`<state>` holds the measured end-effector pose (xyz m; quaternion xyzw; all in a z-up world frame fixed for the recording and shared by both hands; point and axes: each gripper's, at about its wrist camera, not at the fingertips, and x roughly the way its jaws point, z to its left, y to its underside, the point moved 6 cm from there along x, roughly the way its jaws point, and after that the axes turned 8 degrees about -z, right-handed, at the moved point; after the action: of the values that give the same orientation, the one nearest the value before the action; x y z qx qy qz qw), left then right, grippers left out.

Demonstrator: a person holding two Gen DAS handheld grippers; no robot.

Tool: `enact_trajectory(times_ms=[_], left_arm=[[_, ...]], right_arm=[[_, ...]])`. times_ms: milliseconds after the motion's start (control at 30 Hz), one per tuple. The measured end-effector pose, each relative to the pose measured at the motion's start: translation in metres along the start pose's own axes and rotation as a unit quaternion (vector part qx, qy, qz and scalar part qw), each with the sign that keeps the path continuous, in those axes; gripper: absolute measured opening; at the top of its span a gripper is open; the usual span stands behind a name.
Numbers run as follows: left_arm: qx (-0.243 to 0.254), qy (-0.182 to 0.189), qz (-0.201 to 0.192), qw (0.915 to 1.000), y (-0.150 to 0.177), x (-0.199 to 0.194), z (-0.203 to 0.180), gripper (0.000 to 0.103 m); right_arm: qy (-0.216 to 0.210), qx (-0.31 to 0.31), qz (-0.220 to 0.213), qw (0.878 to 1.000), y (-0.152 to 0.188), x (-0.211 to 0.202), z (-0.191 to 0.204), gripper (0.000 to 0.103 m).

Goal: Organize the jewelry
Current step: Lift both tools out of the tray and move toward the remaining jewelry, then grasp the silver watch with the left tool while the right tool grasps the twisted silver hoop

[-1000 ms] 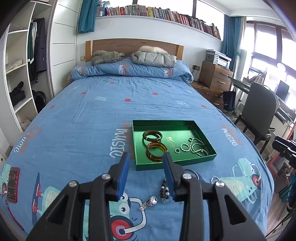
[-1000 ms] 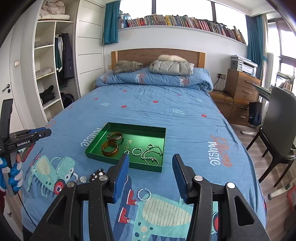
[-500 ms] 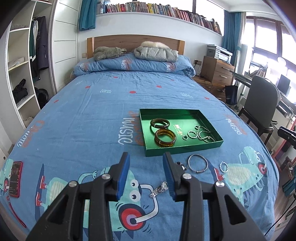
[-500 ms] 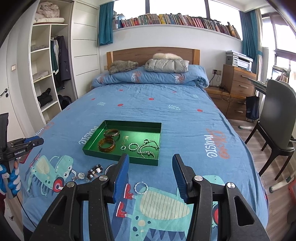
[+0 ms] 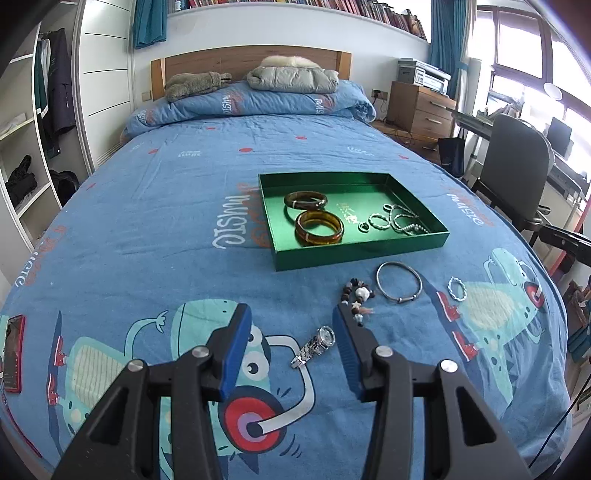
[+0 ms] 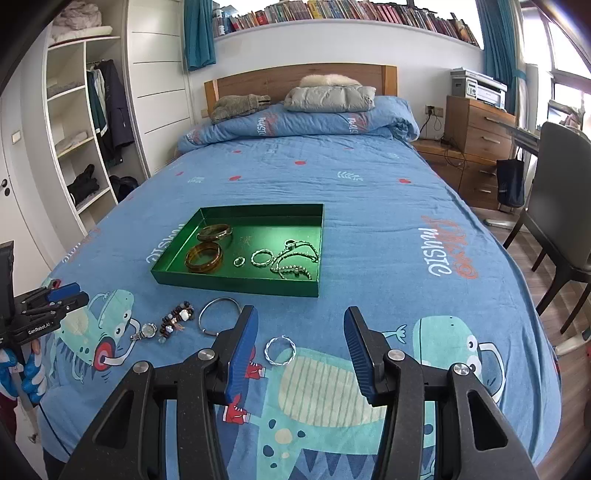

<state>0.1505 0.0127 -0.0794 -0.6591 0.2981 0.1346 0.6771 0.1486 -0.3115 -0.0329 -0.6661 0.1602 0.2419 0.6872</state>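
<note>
Left wrist view: watch (image 5: 317, 345) lay lower centre, between open, empty left hand-held gripper (image 5: 291, 325) fingers; band should be pinched squarely. Right hand-held gripper (image 6: 301, 328) was likewise open.

Daylit bedroom: wooden headboard (image 6: 301, 75), book shelf (image 6: 351, 13) (titles probably unreadable), teal curtains (image 6: 199, 33), wooden dresser (image 6: 476, 125).

Daylight is pouring in from the windows (image 5: 524, 66) at the far right — blowing them out white. Both views are staying sharp and evenly bright, with soft shadows; fisheye bending is curving the edges, and corners are vignetting black.
</note>
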Motion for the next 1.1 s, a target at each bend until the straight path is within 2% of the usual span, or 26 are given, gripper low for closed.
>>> enact_trajectory(times_ms=[400, 633, 800, 1100], left_arm=[[0.045, 0.056, 0.072, 0.9948, 0.048, 0.052, -0.021, 0.044], [0.065, 0.061, 0.096, 0.9914, 0.06, 0.083, -0.032, 0.044], [0.082, 0.059, 0.109, 0.9889, 0.069, 0.1, -0.034, 0.044], [0.098, 0.077, 0.099, 0.9873, 0.069, 0.106, -0.033, 0.043]], right_arm=[[-0.01, 0.022, 0.053, 0.998, 0.04, 0.049, -0.002, 0.048], [-0.027, 0.02, 0.086, 0.996, 0.062, 0.078, 0.008, 0.048], [-0.034, 0.019, 0.104, 0.994, 0.075, 0.095, 0.01, 0.048], [-0.044, 0.019, 0.124, 0.991, 0.085, 0.12, 0.011, 0.048]])
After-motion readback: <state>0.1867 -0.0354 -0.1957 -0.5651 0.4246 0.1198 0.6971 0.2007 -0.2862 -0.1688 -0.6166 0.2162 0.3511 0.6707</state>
